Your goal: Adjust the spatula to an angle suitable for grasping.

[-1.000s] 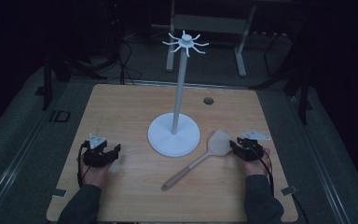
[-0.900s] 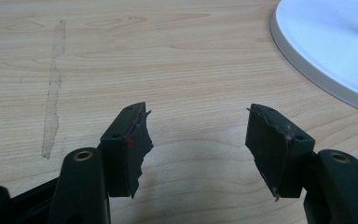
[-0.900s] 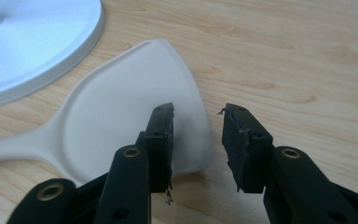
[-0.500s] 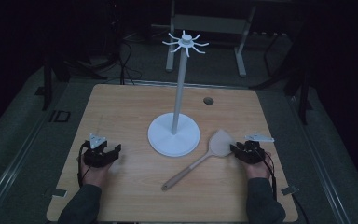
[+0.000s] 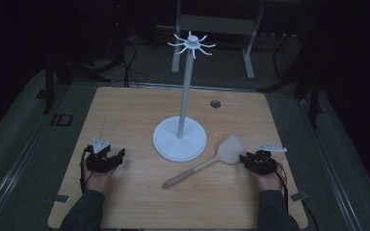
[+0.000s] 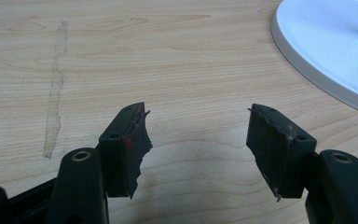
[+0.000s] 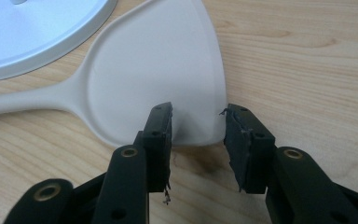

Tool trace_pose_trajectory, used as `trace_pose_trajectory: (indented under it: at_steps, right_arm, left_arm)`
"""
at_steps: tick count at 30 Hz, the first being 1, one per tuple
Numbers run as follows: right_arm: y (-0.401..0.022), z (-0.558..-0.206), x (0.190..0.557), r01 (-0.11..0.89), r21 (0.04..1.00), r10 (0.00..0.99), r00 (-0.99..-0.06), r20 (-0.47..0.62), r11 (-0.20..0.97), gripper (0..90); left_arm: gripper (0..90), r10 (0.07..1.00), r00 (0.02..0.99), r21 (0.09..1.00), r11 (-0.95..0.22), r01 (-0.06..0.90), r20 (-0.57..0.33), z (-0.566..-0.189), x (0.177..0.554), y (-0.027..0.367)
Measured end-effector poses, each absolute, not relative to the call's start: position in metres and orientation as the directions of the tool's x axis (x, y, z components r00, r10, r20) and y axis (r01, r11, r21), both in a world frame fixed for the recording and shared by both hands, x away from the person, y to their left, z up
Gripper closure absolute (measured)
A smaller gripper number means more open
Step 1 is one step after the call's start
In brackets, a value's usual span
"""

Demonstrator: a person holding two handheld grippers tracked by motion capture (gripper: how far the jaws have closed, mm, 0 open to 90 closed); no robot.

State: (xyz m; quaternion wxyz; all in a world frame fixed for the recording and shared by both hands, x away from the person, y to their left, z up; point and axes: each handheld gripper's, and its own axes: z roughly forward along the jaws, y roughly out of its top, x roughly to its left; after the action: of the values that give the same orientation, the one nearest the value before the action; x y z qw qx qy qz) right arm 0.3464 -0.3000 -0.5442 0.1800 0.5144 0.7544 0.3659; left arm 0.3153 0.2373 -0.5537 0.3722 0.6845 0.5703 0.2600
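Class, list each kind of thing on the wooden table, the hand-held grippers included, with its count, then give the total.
Stand: 1
Spatula: 1
Grippers, left and right: 2
Total: 4
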Motion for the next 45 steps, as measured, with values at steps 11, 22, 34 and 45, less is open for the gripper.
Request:
trace_pose_trajectory:
  at_steps: [11, 22, 34, 45]
  right_arm:
    - [-0.3, -0.542, 0.327, 0.651, 0.724, 0.898, -0.427, 0.103, 0.226, 63.4]
    - [-0.297, -0.532, 0.31, 0.598, 0.765, 0.887, -0.456, 0.077, 0.241, 64.9]
    - [-0.292, -0.522, 0.363, 0.584, 0.782, 0.914, -0.404, 0.045, 0.22, 78.7]
    - [-0.289, -0.53, 0.378, 0.677, 0.707, 0.893, -0.425, 0.15, 0.204, 61.9]
  left_arm:
    - [38.2, 0.974, 0.214, 0.807, -0.071, 0.587, -0.069, -0.554, 0.315, 0.237]
    - [38.2, 0.974, 0.216, 0.807, -0.074, 0.586, -0.068, -0.553, 0.315, 0.236]
    - [38.1, 0.974, 0.214, 0.809, -0.069, 0.584, -0.072, -0.553, 0.315, 0.237]
    - [38.1, 0.975, 0.212, 0.81, -0.067, 0.583, -0.072, -0.553, 0.315, 0.237]
